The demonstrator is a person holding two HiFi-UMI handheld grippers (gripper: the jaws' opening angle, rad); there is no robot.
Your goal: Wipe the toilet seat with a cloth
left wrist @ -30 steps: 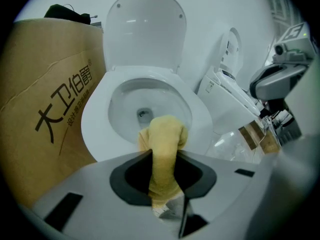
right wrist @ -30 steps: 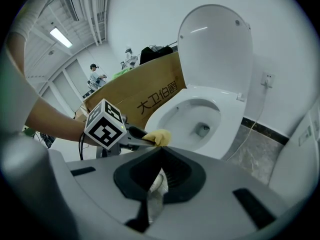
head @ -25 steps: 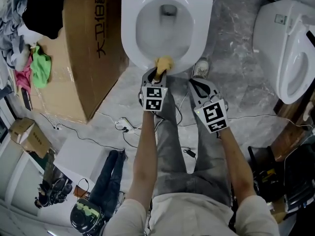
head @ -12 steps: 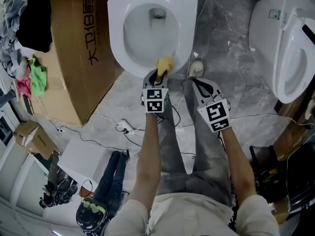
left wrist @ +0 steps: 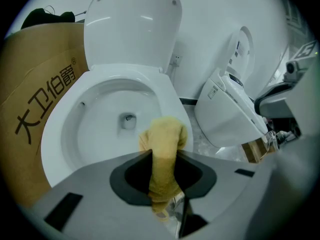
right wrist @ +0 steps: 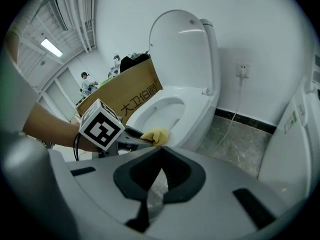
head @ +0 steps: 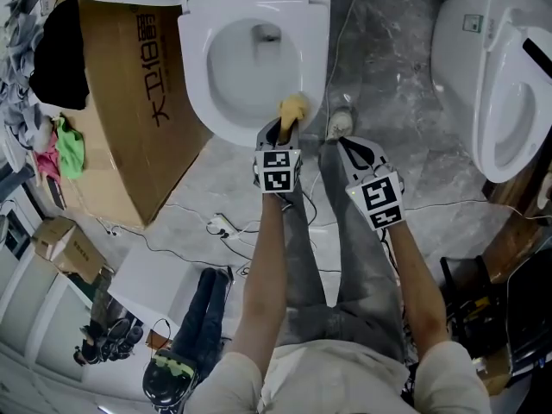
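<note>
1. The yellow cloth [head: 293, 108] lies on the front edge of the toilet seat [head: 194, 67], on the side near the person. It is pushed against the seat, likely so it can rub the white rim clean.
2. The left gripper [head: 283, 132] is clamped on the cloth. The cloth sticks out past its tips, so I think only the soft part touches the seat.
3. The right gripper [right wrist: 160, 154] has its jaws together with nothing in them. It hangs just beside the left one, a little back from the toilet. It looks like it is waiting out of the way.
4. The lid [left wrist: 132, 24] stands up against the wall. That leaves the whole seat bare for wiping.
5. A big brown cardboard box [head: 129, 102] leans just beside the toilet. It has dark letters that read 大卫伯爵.
6. A second toilet [head: 500, 84] stands off to the right on the grey stone floor [head: 405, 67]. It has a small label, but that is too small to read.
7. Each gripper has a cube with black and white squares. Those are marks, not words.
</note>
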